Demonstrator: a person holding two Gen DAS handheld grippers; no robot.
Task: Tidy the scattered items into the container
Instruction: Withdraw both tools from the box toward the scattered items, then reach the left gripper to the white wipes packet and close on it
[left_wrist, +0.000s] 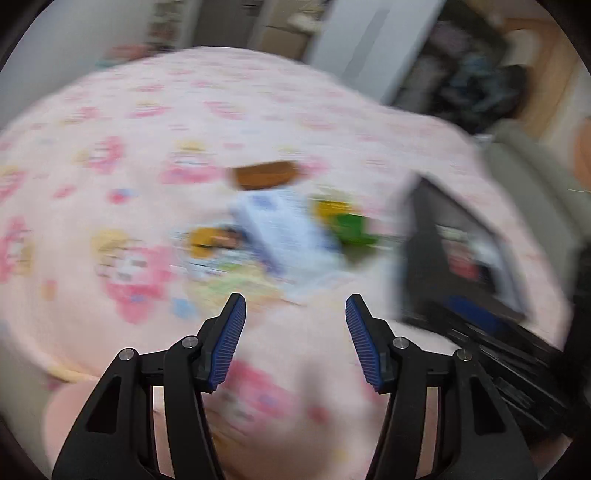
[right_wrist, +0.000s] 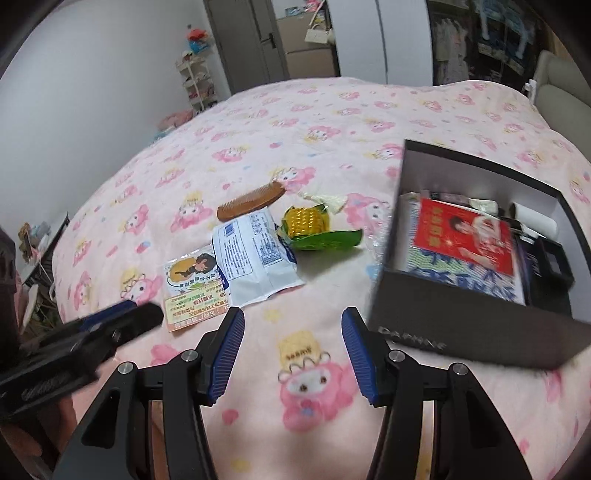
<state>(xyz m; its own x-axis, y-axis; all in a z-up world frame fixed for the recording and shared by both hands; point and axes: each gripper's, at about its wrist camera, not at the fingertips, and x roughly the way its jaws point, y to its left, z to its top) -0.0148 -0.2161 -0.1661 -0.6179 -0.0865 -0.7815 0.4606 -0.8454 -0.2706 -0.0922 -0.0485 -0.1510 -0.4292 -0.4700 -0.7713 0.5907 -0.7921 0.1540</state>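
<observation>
Hovering over the bed (right_wrist: 258, 122), both grippers stood spread and empty.
Left gripper (left_wrist: 295, 314), right gripper (right_wrist: 293, 325); comb (right_wrist: 249, 203), packets (right_wrist: 255, 254) beside the box (right_wrist: 461, 321).

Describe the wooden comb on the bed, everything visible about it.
The wooden comb is brown, with a curved solid back and a row of fine teeth along its far edge. It looks like polished wood and seems intact. It lies flat on the pink cartoon-print bedspread, running diagonally, just beyond the white packet; whether the two touch is unclear. Neither tool touches it. In the left wrist view it is only a brown blur.
</observation>
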